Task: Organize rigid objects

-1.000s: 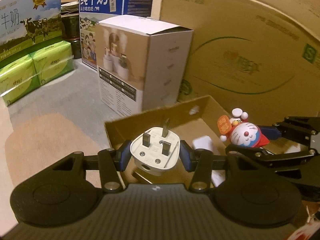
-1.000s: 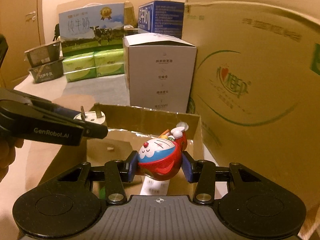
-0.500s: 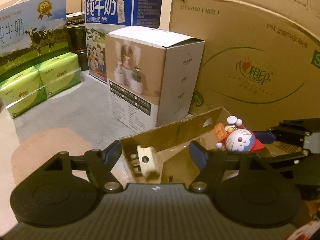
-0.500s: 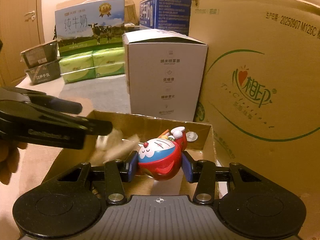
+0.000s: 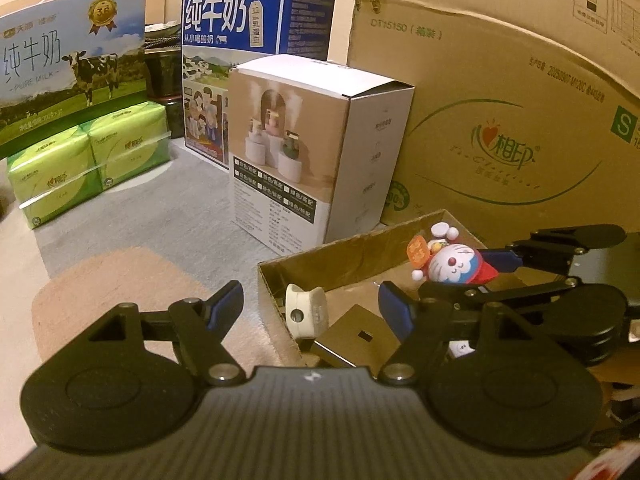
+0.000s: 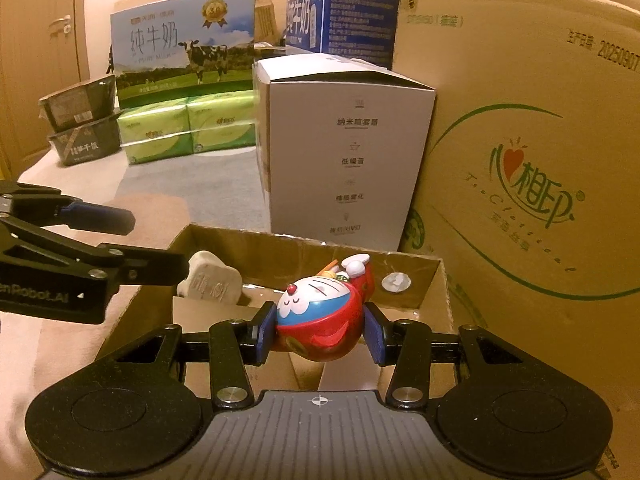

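Observation:
A white plug adapter [image 5: 306,311] lies inside the open cardboard box [image 5: 340,249], against its near-left wall; it also shows in the right wrist view [image 6: 211,282]. My left gripper [image 5: 311,309] is open and empty just above it. My right gripper [image 6: 319,331] is shut on a red and blue Doraemon toy [image 6: 320,320] and holds it over the box [image 6: 416,300]. The toy [image 5: 452,266] and the right gripper [image 5: 476,270] also show at the right of the left wrist view.
A white humidifier box [image 5: 320,152] stands right behind the cardboard box. A large brown carton [image 5: 500,120] fills the right side. Milk cartons [image 5: 72,60] and green tissue packs [image 5: 88,160] stand at the far left. A grey mat [image 5: 160,208] covers the floor.
My left gripper opened and let go of the white plug adapter, which dropped into the box. The left gripper drew back. The right gripper still holds the toy.

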`<state>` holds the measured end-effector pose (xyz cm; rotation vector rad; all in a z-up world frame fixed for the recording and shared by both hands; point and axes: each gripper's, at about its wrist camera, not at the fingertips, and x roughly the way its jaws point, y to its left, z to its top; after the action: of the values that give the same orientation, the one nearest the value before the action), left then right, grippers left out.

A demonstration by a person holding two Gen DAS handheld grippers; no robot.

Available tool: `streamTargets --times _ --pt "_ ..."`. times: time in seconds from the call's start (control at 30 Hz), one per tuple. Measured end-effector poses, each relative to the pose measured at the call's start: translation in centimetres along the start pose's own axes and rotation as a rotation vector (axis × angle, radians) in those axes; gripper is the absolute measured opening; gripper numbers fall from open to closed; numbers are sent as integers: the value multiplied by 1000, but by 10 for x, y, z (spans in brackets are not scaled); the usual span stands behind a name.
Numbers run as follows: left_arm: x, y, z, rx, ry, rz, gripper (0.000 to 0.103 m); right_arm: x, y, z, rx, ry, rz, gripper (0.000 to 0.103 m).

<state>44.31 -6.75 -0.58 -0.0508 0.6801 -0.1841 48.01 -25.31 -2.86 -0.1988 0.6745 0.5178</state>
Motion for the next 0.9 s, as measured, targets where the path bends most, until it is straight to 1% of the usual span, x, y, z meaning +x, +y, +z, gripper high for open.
streamTargets --times 0.1,0.13,0.17,0.2,0.3,0.4,0.5,0.63,0.7,0.77,0.83,0.9 --pt "-1 1 -1 5 9 1 72 3 0 -1 -5 -16 -6 46" --pt "-1 2 -2 8 13 0 73 3 0 -1 -2 -25 -1 49" --pt "-2 2 -2 10 13 -2 76 2 -2 -1 8 -27 -2 57" --pt "-4 3 -4 10 12 -1 77 0 -3 -2 16 -33 -4 59" --pt "-11 4 -7 1 9 2 79 -9 -6 -5 28 -38 -23 61" --pt "-23 2 -11 -11 7 4 84 -21 -5 -9 34 -20 -45 61" --pt "-40 -1 -17 -24 3 3 89 -38 -1 -15 53 -10 -59 63" --pt "-71 -8 -27 -19 -3 1 100 -70 8 -27 97 -3 -65 70" --pt "-87 -13 -34 -14 -5 -1 102 -89 14 -35 116 -1 -62 75" --pt "-104 -17 -41 -14 -7 1 103 -108 20 -43 145 0 -63 83" --pt "-123 -22 -51 -21 -8 -1 103 -125 26 -51 161 5 -62 86" --pt "-141 -27 -62 -34 -6 6 103 -144 33 -60 178 18 -62 88"
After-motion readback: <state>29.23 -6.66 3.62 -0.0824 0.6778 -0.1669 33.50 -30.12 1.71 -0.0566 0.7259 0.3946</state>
